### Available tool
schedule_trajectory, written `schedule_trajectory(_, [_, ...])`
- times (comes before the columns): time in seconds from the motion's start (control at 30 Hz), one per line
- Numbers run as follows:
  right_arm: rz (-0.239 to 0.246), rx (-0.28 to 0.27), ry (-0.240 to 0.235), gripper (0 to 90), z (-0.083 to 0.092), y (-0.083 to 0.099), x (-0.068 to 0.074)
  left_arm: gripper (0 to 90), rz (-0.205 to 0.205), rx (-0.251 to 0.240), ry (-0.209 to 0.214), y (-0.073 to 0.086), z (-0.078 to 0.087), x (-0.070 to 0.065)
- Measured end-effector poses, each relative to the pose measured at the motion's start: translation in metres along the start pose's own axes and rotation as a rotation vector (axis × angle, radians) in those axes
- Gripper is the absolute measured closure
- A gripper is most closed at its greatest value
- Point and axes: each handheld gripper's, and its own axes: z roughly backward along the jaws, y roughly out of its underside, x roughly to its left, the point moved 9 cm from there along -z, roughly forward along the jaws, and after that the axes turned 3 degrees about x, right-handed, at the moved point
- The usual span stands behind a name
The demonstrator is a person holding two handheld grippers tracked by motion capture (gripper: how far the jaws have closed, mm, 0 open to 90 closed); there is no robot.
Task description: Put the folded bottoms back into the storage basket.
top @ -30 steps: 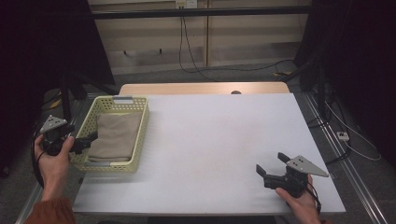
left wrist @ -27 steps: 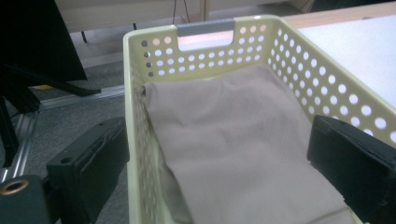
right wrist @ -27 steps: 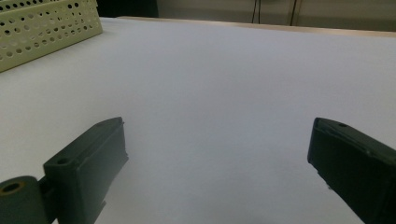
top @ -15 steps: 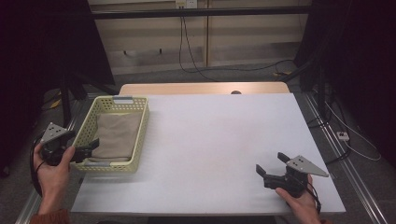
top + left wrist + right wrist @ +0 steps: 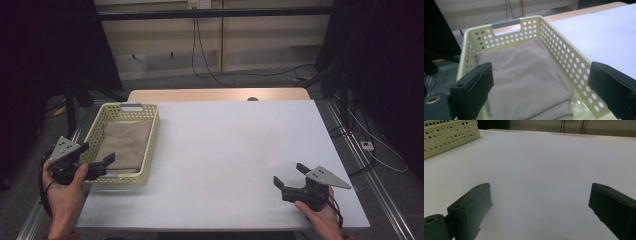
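**Left gripper at the basket's near end, right gripper idle over bare table**

Far left, high view: left hand (image 5: 62,192) holds the left gripper (image 5: 97,164) at the near end of the yellow perforated basket (image 5: 150,145). Jaws spread wide, nothing between them. Grey three-cornered plate on top, tilted.

Left gripper view: the two black jaws frame the basket's near end, one at each side, with the folded beige cloth (image 5: 524,82) showing between them. Cannot tell whether the jaws touch the rim. Cloth lies flat inside the basket, folded in layers, edges stacked at the near end. Grey handle cut-out in the basket's far wall.

Basket sits on the left part of the white table (image 5: 235,150), long side running away from the person.

Far right, high view: right hand (image 5: 320,217) holds the right gripper (image 5: 289,176) near the table's front right corner, well apart from the basket. Jaws open, gripping nothing; the right gripper view shows bare white table between them, basket corner at upper left.
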Motion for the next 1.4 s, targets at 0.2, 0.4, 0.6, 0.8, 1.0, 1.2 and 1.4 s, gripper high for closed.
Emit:
schedule_trajectory(0.2, [-0.001,-0.001,-0.005,4.0,-0.001,-0.001,0.001,6.1,-0.002,0.011,0.004,0.000,-0.006,-0.014])
schedule_trajectory(0.4, [0.000,-0.002,-0.007,4.0,-0.001,-0.001,0.002,6.1,-0.025,0.011,0.043,-0.006,-0.009,-0.034])
schedule_trajectory(0.6, [-0.001,-0.002,-0.007,4.0,-0.001,-0.001,0.001,6.2,-0.061,0.013,0.087,-0.011,-0.014,-0.059])
schedule_trajectory(0.8, [0.001,0.006,-0.011,4.0,-0.002,0.000,0.003,6.1,-0.108,0.017,0.149,-0.020,-0.020,-0.086])
schedule_trajectory(1.0, [0.000,-0.001,-0.010,4.0,-0.001,-0.001,0.002,5.9,-0.120,0.002,0.175,-0.029,-0.029,-0.106])
schedule_trajectory(1.2, [0.006,-0.001,-0.011,4.0,-0.001,-0.001,0.002,7.3,-0.116,0.009,0.214,-0.026,-0.048,-0.125])
schedule_trajectory(1.4, [0.003,-0.002,-0.013,4.0,-0.001,-0.001,0.003,6.9,-0.144,0.022,0.245,-0.024,-0.059,-0.147])
